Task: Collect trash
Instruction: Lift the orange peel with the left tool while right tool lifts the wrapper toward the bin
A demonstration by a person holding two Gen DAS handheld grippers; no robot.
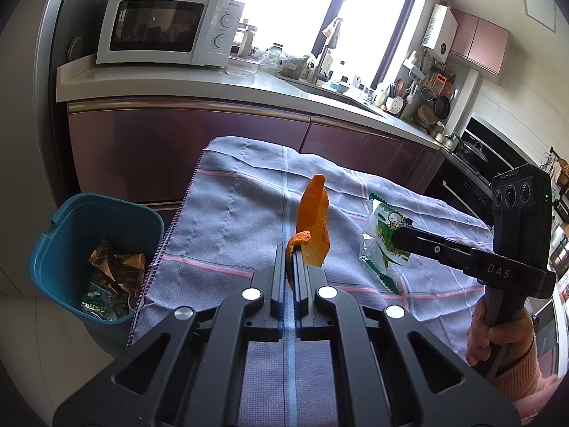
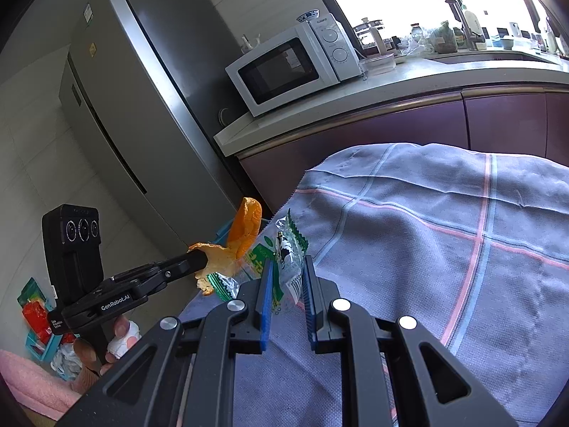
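Observation:
My left gripper (image 1: 290,252) is shut on an orange peel (image 1: 313,227) and holds it upright above the cloth-covered table (image 1: 231,206). The peel also shows in the right wrist view (image 2: 242,238), held by the left gripper (image 2: 199,261). My right gripper (image 2: 288,270) has its jaws around a green and white snack wrapper (image 2: 284,252), with a gap still between them. In the left wrist view the right gripper (image 1: 394,236) sits on that wrapper (image 1: 382,238). A blue trash bin (image 1: 96,220) stands on the floor left of the table, with wrappers inside.
A kitchen counter (image 1: 177,78) with a white microwave (image 1: 167,28) runs behind the table. A grey fridge (image 2: 142,89) stands at the left. Purple cabinets (image 1: 177,149) lie under the counter. Coloured packets (image 2: 35,316) lie on the floor.

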